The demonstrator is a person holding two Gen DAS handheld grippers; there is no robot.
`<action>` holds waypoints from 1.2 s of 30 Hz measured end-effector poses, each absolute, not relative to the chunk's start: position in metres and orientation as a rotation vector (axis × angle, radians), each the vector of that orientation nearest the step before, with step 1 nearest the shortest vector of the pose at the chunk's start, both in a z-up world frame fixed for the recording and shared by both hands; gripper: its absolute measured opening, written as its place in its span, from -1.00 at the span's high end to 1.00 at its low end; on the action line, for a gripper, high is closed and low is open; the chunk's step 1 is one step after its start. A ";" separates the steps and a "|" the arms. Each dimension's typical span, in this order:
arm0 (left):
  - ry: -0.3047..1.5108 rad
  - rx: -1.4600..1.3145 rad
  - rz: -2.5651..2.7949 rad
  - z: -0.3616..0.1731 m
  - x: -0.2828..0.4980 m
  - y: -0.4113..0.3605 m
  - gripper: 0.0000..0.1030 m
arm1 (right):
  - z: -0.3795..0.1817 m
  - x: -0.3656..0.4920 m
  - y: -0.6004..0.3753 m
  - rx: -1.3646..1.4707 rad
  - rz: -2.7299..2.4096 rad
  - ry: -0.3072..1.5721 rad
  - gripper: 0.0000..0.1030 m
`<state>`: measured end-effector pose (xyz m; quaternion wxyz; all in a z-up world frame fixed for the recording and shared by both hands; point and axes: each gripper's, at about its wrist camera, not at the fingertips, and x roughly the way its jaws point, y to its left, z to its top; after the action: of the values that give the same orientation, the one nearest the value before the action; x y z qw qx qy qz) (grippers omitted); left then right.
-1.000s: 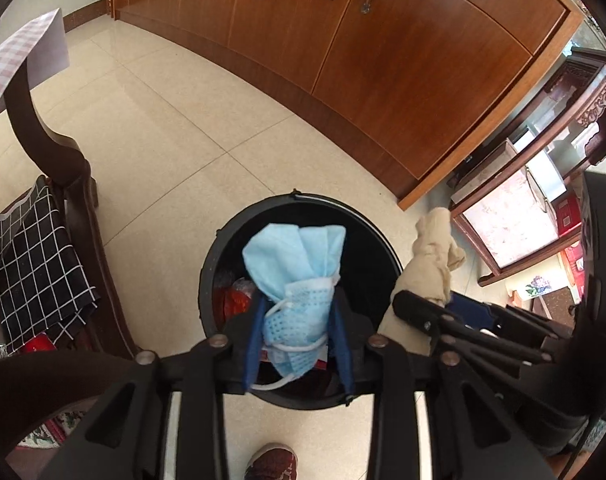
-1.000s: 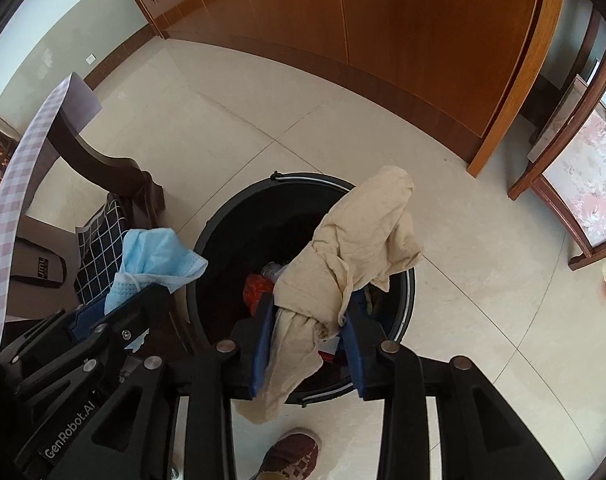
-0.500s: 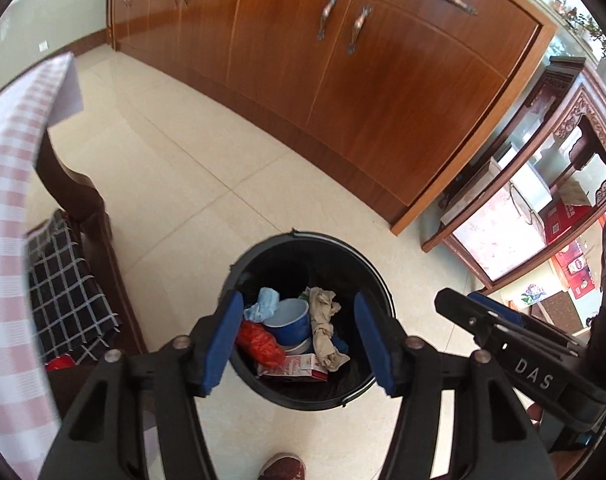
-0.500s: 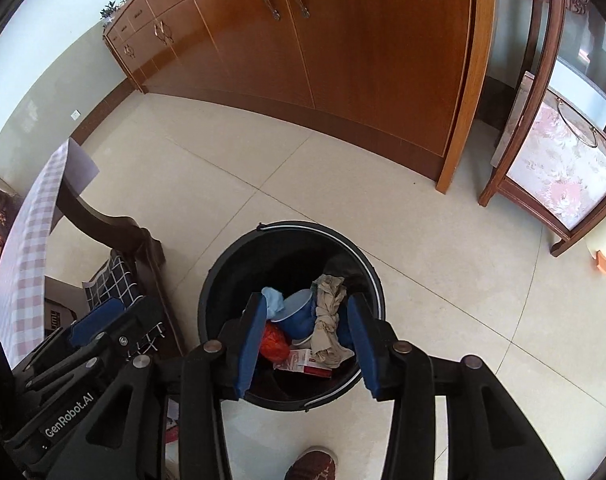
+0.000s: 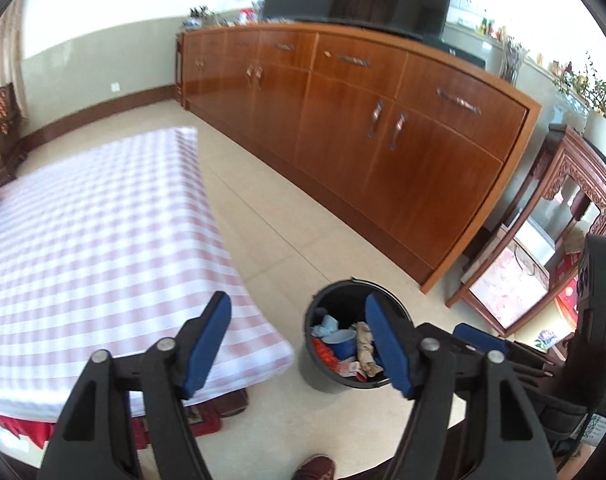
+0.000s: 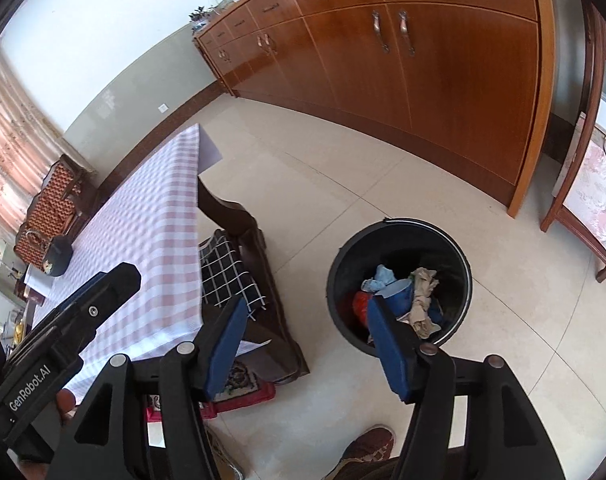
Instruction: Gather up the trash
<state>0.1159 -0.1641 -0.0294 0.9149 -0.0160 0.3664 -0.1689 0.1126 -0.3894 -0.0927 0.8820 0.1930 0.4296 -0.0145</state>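
Observation:
A black trash bin (image 5: pixel 323 376) (image 6: pixel 459 248) stands on the tiled floor beside the table. Inside lie a light blue face mask (image 5: pixel 327 325) (image 6: pixel 383 276), a beige cloth (image 5: pixel 363 340) (image 6: pixel 423 296), a blue cup (image 5: pixel 343 340) and red wrappers (image 6: pixel 359 304). My left gripper (image 5: pixel 299 344) is open and empty, raised above the table corner and the bin. My right gripper (image 6: pixel 307 344) is open and empty, high above the floor left of the bin. The right gripper body shows in the left wrist view (image 5: pixel 599 320).
A table with a pink checked cloth (image 5: pixel 95 248) (image 6: pixel 151 232) stands on the left. A wooden chair with a black grid cushion (image 6: pixel 227 276) is under it. A long wooden cabinet (image 5: pixel 363 120) lines the far wall. A carved side table (image 5: pixel 543 264) stands right.
A second ago both grippers held the mask and the cloth over the bin. Both opened, the items fell into the bin, and both grippers have risen and swung left toward the table.

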 end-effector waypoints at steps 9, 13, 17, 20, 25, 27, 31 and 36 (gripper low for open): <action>0.663 -0.030 -0.228 0.005 0.058 -0.092 -0.58 | -0.036 0.052 -0.297 0.296 0.111 0.773 -0.54; 0.610 -0.025 -0.135 0.019 0.030 -0.068 -0.77 | -0.012 0.023 -0.265 0.232 0.108 0.691 -0.64; 0.576 -0.043 -0.074 0.026 0.011 -0.049 -0.87 | 0.006 0.003 -0.244 0.203 0.113 0.633 -0.69; 0.580 -0.070 -0.049 0.027 0.008 -0.042 -0.88 | 0.015 -0.008 -0.236 0.202 0.094 0.598 -0.69; 0.567 -0.101 -0.016 0.027 0.001 -0.033 -0.88 | 0.029 -0.016 -0.233 0.154 0.032 0.566 -0.70; 0.568 -0.102 -0.011 0.026 -0.005 -0.027 -0.88 | 0.031 -0.019 -0.237 0.141 0.012 0.557 -0.70; 0.570 -0.103 0.005 0.023 -0.010 -0.021 -0.88 | 0.030 -0.020 -0.243 0.155 -0.002 0.564 -0.70; 0.573 -0.098 0.014 0.022 -0.011 -0.019 -0.88 | 0.026 -0.016 -0.244 0.157 -0.004 0.573 -0.70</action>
<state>-0.0115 -0.0186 0.0219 0.9581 -0.0482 0.2824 0.0070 -0.0162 -0.2443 0.0263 0.9563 0.0771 0.2822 -0.0019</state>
